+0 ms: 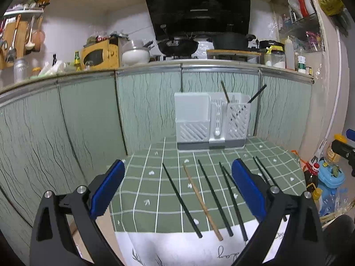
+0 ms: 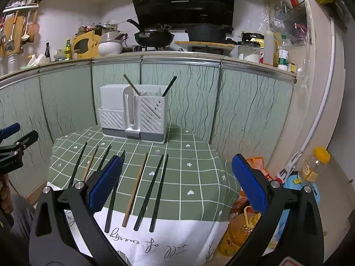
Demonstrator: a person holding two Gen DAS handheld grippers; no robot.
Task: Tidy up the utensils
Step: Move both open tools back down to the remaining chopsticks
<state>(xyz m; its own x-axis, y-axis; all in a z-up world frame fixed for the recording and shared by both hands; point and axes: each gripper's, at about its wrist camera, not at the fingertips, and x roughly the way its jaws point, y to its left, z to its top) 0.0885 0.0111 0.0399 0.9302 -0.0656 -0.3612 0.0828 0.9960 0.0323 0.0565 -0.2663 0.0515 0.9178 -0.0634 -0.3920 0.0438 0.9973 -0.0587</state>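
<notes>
Both jaws gape wide, empty: left gripper [image 1: 177, 186], right gripper [image 2: 177, 184]. Two chopsticks [image 2: 169, 86] stand in my holder [image 2: 133, 115]; seven chopsticks [image 2: 135, 189] await on the counter [image 2: 199, 166].

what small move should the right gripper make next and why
Probably lower the open right gripper onto the wooden chopstick lying loose on the green cloth. It holds nothing, and two chopsticks already stand in the white holder.

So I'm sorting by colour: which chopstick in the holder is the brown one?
The left-leaning chopstick is brown; the right-leaning chopstick is black.
</notes>
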